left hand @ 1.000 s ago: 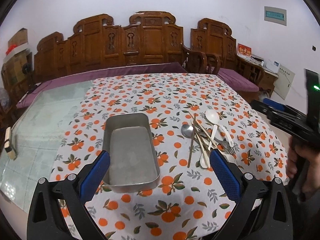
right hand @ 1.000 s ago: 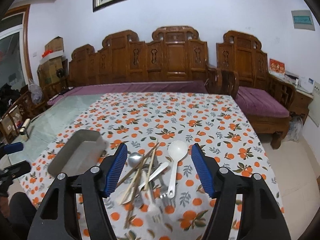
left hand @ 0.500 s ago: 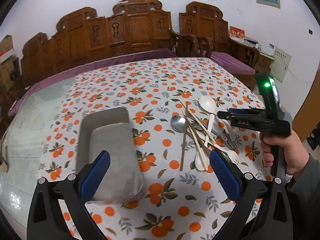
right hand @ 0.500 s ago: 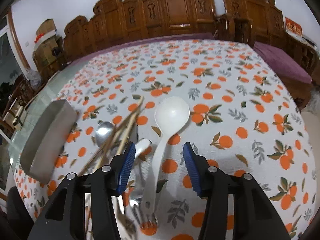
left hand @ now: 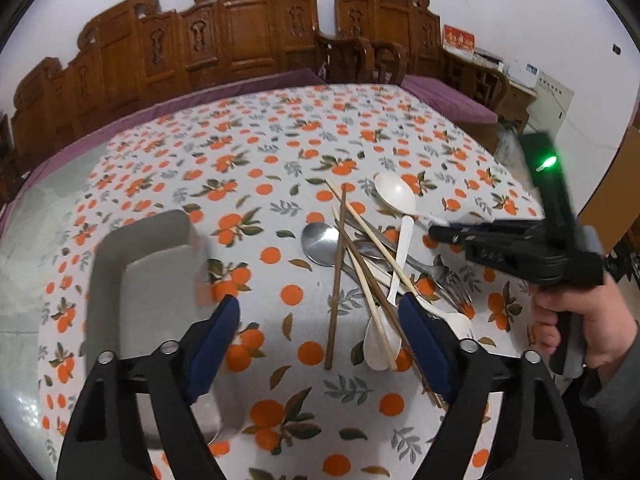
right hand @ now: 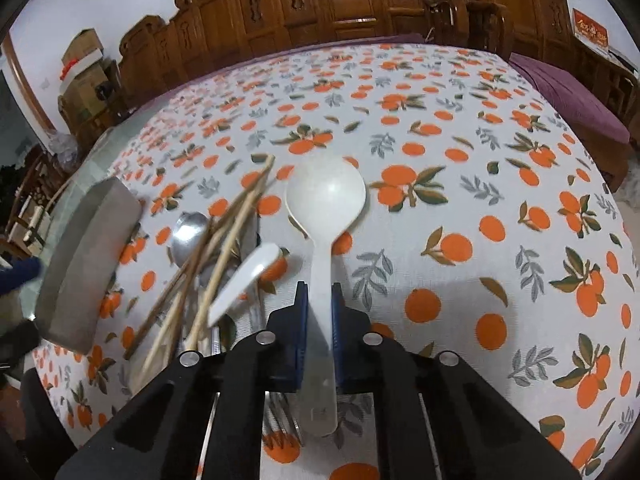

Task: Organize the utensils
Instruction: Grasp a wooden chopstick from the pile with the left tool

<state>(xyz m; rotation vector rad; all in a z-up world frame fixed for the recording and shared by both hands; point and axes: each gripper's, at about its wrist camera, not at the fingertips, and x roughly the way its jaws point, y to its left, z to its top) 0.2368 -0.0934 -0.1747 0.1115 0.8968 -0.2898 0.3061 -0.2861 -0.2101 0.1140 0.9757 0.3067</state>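
A pile of utensils lies on the orange-print tablecloth: a large white spoon (right hand: 326,196) (left hand: 396,196), a metal spoon (left hand: 320,240), several chopsticks (left hand: 336,264) (right hand: 224,232), a small white spoon (right hand: 248,276) and forks (left hand: 452,288). My right gripper (right hand: 320,292) (left hand: 436,234) is closing, its pads pressed on the large white spoon's handle. My left gripper (left hand: 320,312) hangs low over the near end of the pile. Its jaws are closing, with a brown chopstick and the small white spoon (left hand: 378,340) between them, untouched. An empty metal tray (left hand: 140,264) (right hand: 88,256) sits left of the pile.
Carved wooden benches (left hand: 240,40) with purple cushions ring the table's far and right sides. Bare glass tabletop (left hand: 24,280) shows left of the cloth. A person's hand (left hand: 576,320) holds the right gripper at the table's right edge.
The right gripper dropped onto the pile and closed on the large white spoon's handle. The left gripper moved from over the tray rightward and down to the pile, its jaws narrowing.
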